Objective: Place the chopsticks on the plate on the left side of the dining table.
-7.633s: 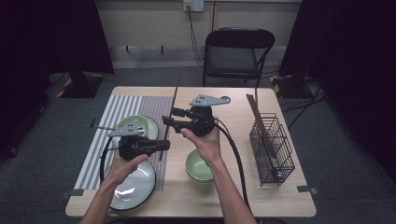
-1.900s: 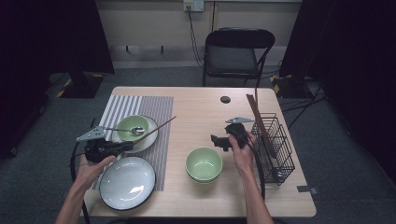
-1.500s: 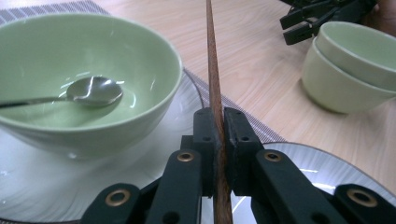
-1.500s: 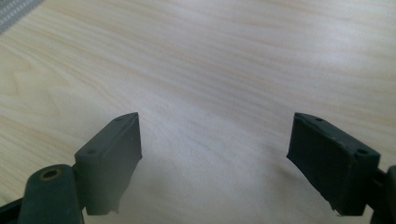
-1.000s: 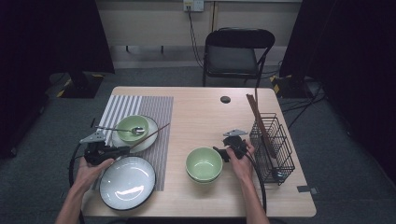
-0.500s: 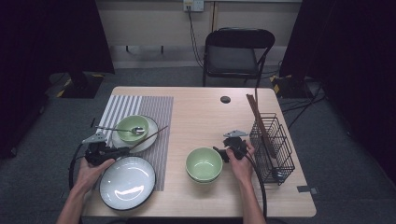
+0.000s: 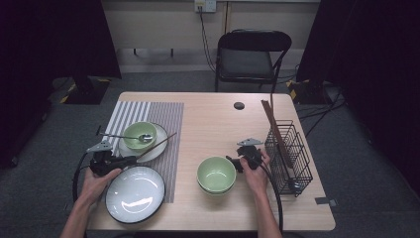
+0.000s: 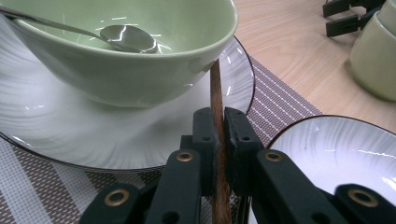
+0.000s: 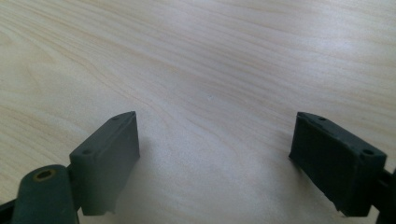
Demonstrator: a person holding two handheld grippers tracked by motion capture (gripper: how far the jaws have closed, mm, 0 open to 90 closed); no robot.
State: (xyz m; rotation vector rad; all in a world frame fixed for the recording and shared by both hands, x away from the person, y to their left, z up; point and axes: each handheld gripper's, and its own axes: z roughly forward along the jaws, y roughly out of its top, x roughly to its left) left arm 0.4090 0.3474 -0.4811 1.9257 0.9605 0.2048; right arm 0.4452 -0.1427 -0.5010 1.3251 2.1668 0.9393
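My left gripper (image 7: 130,158) (image 8: 217,126) is shut on a brown wooden chopstick (image 7: 157,144) (image 8: 216,88). The stick slants up over the rim of a white plate (image 7: 159,145) (image 8: 56,135), beside the green bowl (image 7: 138,134) (image 8: 126,60) that stands on it with a metal spoon (image 7: 141,137) (image 8: 128,37) inside. My right gripper (image 7: 233,162) (image 9: 215,140) lies open on the wooden table (image 7: 213,124) (image 9: 210,60), just right of a second green bowl (image 7: 216,173), with nothing between its fingers.
A large white plate (image 7: 134,193) (image 8: 336,149) lies by the front edge, partly on the striped placemat (image 7: 168,116). A black wire rack (image 7: 292,158) with chopsticks (image 7: 274,126) stands at the right. A small black disc (image 7: 239,105) lies far back. A folding chair (image 7: 252,54) stands behind the table.
Since about two seconds ago the left gripper has come down and nearer with the chopstick, and the right gripper has moved from the rack toward the bowl. Over the last second nothing moved.
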